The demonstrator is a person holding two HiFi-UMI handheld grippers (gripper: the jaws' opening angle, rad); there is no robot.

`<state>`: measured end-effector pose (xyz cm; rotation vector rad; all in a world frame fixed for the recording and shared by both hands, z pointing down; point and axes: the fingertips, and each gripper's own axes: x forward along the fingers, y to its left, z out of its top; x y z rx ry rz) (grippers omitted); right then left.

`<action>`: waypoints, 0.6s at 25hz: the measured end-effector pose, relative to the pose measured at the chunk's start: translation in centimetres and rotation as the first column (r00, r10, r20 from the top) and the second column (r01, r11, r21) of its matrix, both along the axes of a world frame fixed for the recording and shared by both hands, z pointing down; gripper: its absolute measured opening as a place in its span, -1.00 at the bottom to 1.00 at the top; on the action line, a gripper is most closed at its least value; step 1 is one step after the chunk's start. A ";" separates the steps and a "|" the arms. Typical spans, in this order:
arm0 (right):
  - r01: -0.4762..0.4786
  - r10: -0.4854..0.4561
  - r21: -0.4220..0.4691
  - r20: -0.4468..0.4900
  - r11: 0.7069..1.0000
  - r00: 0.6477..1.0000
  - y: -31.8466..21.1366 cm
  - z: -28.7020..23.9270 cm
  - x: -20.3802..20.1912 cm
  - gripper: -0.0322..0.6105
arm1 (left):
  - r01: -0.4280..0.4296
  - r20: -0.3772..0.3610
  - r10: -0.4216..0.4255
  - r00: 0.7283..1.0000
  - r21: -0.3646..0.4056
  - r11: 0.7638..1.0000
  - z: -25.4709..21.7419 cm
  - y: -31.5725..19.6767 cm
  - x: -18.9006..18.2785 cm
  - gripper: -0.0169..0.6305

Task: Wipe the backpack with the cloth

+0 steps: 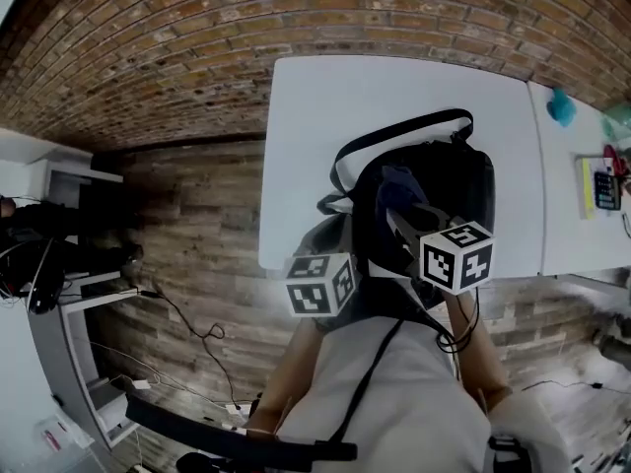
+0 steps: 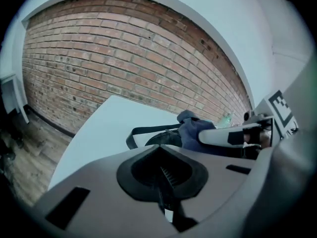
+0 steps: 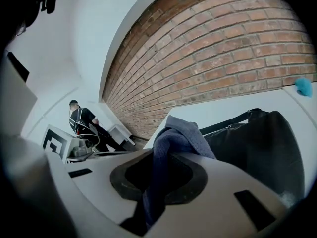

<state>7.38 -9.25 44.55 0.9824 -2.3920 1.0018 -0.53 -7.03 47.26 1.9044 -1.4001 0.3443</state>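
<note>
On the white table (image 1: 315,116), near its front edge and just ahead of the person, the black backpack (image 1: 463,180) lay with a pale-edged strap (image 1: 394,136) looping off its far side. It looked soft-sided and slack rather than stuffed firm, so I judged it would dent and slide under a wiping stroke unless something steadied it. The strap or the stiffer seam by the zip seemed the best places to take hold.

Over the bag's top sat the blue-grey cloth (image 3: 173,138), limp and light, bunched into a thick fold. The right gripper (image 1: 402,223) had its jaws pinched on that fold, with a loose end flopping forward past the tips towards the bag. Soft fabric like that should drag well over the bag's skin. Held by a bunch it may roll rather than lie flat, so pressing the free part down would probably wipe better.

The left gripper (image 2: 163,197) hung just beside the bag with its jaws pressed together on nothing, and it was free to brace the backpack.
</note>
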 end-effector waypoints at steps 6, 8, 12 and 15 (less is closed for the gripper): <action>0.048 -0.052 -0.044 -0.076 0.998 0.996 -1.7 1.9 -1.1 -0.78 | 0.061 0.012 -0.061 0.998 -0.044 0.997 1.1 1.9 -0.5 -0.94; 0.056 -0.060 -0.050 -0.103 0.997 0.993 -2.5 2.3 -1.6 -0.78 | 0.053 0.012 -0.052 0.999 -0.045 0.998 1.3 2.0 -0.8 -0.94; 0.065 -0.076 -0.077 -0.157 0.995 0.985 -4.7 4.3 -2.6 -0.78 | 0.010 -0.001 -0.010 1.000 -0.055 0.998 1.8 1.9 -0.6 -0.94; 0.025 -0.054 -0.134 -0.220 0.991 0.974 -6.4 6.5 -3.1 -0.78 | -0.019 -0.012 0.018 1.000 -0.070 0.997 2.5 1.6 -0.5 -0.94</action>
